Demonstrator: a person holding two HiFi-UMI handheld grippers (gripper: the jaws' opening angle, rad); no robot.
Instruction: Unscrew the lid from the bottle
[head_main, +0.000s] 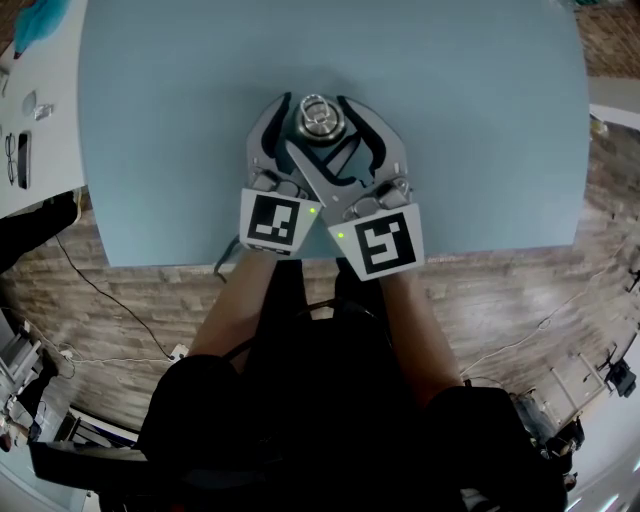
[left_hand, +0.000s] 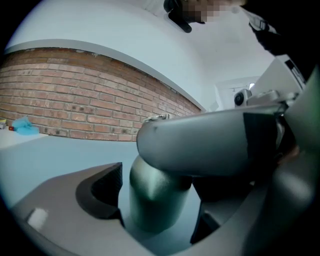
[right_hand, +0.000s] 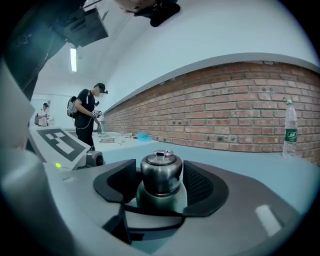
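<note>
Brushed-steel bottle (left_hand: 159, 187) stands upright near the front edge of a pale blue table (head_main: 480, 120), with the left gripper (left_hand: 155, 210) clamped low around its body to brace it. Directly above, the right gripper (right_hand: 160, 184) crosses over and closes its black ribbed pads (right_hand: 200, 185) on the domed steel lid (right_hand: 160, 167). The coming twist would therefore turn about the bottle's vertical axis, with a red brick wall (right_hand: 240, 110) beyond.
</note>
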